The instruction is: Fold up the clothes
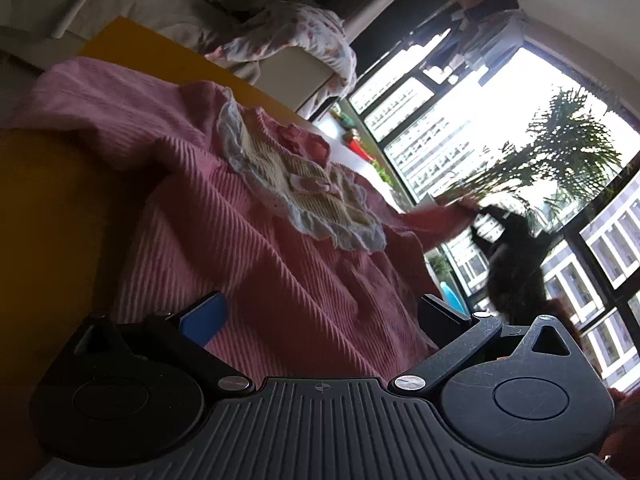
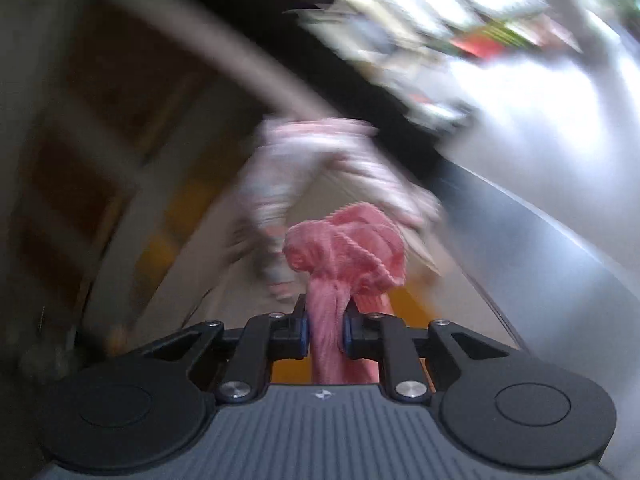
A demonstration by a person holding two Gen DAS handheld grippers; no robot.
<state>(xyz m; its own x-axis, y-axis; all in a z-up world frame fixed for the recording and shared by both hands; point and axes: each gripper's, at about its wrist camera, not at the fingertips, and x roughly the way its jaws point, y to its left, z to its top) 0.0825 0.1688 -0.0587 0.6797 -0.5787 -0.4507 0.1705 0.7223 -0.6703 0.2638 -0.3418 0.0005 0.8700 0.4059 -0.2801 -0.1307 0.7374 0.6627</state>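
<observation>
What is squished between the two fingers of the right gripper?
A bunched piece of the pink ribbed garment sits pinched in the right gripper, fingers on either side of it. The right wrist view shows this.

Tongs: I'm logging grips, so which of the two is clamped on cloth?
The right tongs, shut on a bunched pink sleeve; the left tongs gape open over the pink sweater.

Sweater (image 1: 248, 216) lies on table (image 1: 48, 200); floral garment (image 1: 304, 36) behind; window (image 1: 500, 140) right.

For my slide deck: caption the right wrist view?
Right gripper clamps a bunched pink ribbed garment amid motion blur.
</observation>
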